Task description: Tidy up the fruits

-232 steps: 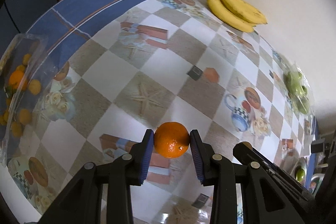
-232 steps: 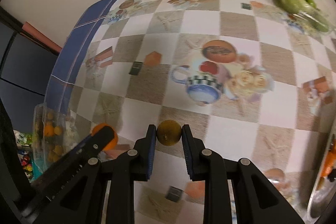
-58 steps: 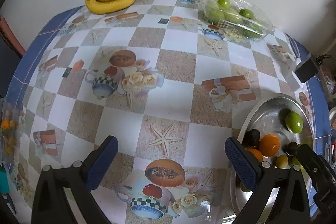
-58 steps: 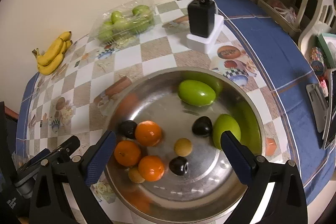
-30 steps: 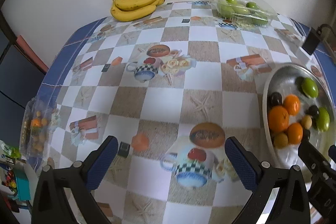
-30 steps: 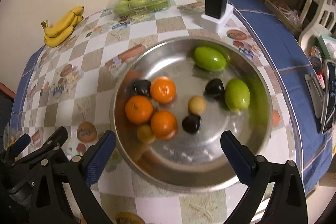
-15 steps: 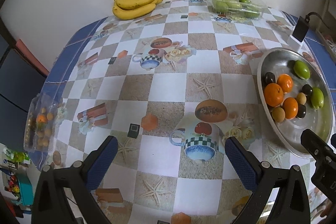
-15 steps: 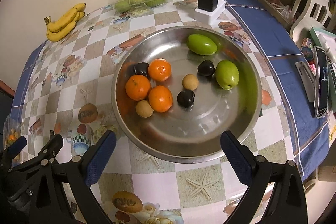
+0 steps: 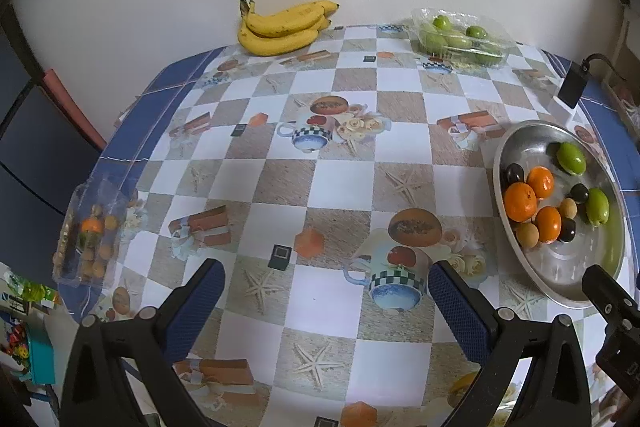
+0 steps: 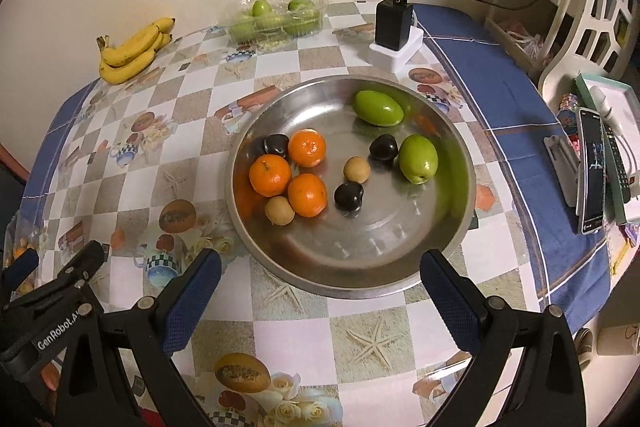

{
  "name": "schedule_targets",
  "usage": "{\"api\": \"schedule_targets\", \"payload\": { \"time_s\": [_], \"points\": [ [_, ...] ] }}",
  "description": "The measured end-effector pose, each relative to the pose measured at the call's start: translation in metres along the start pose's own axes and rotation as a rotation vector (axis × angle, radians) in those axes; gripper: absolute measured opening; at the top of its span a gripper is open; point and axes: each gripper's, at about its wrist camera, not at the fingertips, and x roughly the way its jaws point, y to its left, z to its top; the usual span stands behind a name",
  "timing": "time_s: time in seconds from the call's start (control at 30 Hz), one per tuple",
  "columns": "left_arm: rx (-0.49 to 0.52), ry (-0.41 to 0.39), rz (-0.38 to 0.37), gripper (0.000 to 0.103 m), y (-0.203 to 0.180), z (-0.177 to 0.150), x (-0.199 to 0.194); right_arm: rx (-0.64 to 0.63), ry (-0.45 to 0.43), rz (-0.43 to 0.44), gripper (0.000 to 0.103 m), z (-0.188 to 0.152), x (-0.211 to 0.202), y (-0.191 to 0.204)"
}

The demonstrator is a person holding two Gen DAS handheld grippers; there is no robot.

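A steel bowl (image 10: pixel 400 259) (image 9: pixel 560 279) at the table's right holds three oranges (image 10: pixel 270 175), two green fruits (image 10: pixel 418 153), three dark fruits and two small tan ones. My right gripper (image 10: pixel 320 291) hangs open and empty above the bowl's near rim. My left gripper (image 9: pixel 326 299) is open and empty over the checkered tablecloth, left of the bowl. A bunch of bananas (image 9: pixel 284 27) (image 10: pixel 130 53) lies at the far edge by the wall. Beside it sits a clear box of green fruit (image 9: pixel 460 37) (image 10: pixel 280 13).
A clear pack of small orange fruits (image 9: pixel 90 235) hangs at the table's left edge. A black charger on a white block (image 10: pixel 394 31) stands behind the bowl. Phones and remotes (image 10: pixel 592 171) lie on a side surface to the right, near a white chair.
Both grippers held fruit earlier and are now open and empty; that fruit is in the bowl. Over the last second both have pulled back and up from the bowl.
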Motion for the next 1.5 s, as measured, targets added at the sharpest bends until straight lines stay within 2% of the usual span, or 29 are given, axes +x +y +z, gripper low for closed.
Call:
{"api": "schedule_targets", "payload": {
  "time_s": [0.27,1.5],
  "points": [
    [-0.039,-0.015,-0.012,0.103,0.012,-0.001,-0.005,-0.002,-0.015,-0.002,0.1,-0.001,-0.005,0.0],
    [-0.04,-0.017,-0.031,0.103,0.013,-0.001,-0.003,0.024,0.001,0.021,0.1,-0.002,-0.002,-0.002]
  ]
}}
